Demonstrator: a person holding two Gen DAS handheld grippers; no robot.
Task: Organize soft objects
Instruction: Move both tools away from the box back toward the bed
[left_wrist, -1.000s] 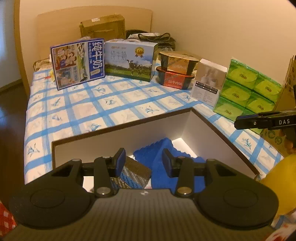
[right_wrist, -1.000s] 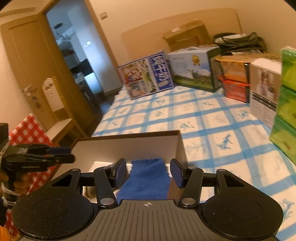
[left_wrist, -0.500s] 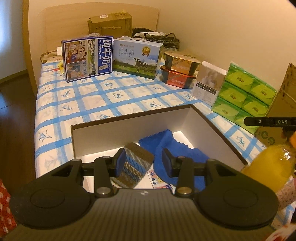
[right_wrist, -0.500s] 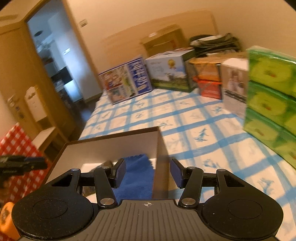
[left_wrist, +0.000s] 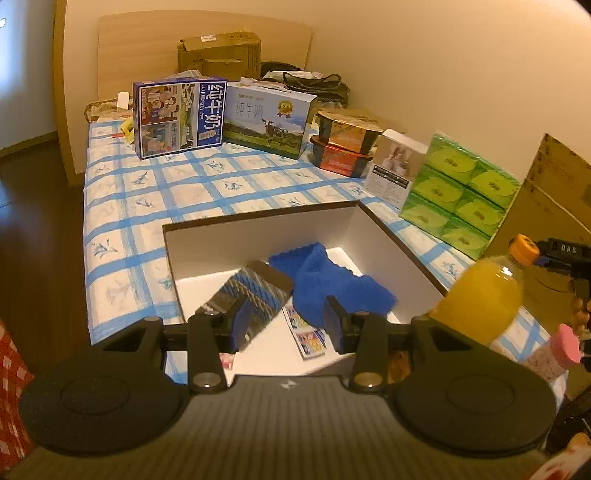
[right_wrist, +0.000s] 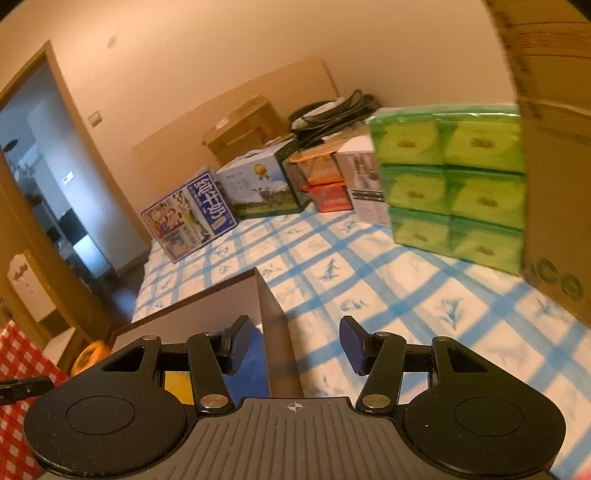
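A brown box with white walls (left_wrist: 258, 236) sits on the blue-checked bedspread. Inside it lie a blue cloth (left_wrist: 332, 284), a striped knitted piece (left_wrist: 251, 291) and a printed leaflet (left_wrist: 306, 334). My left gripper (left_wrist: 286, 323) hovers over the box's near edge, open, with nothing between its fingers. My right gripper (right_wrist: 295, 345) is open and empty too, straddling the box's right wall (right_wrist: 273, 325) from above. A strip of the blue cloth (right_wrist: 247, 376) shows behind its left finger.
An orange juice bottle (left_wrist: 484, 295) and a pink-capped jar (left_wrist: 554, 354) stand at the box's right. Green tissue packs (right_wrist: 454, 188) and a cardboard box (right_wrist: 554, 184) line the right side. Milk cartons (left_wrist: 181, 114) and food tubs (left_wrist: 343, 147) stand at the back.
Both grippers pulled back and up from the box. The left view now takes in more of the box and the juice bottle. The right view swung right and rolled toward the tissue packs.
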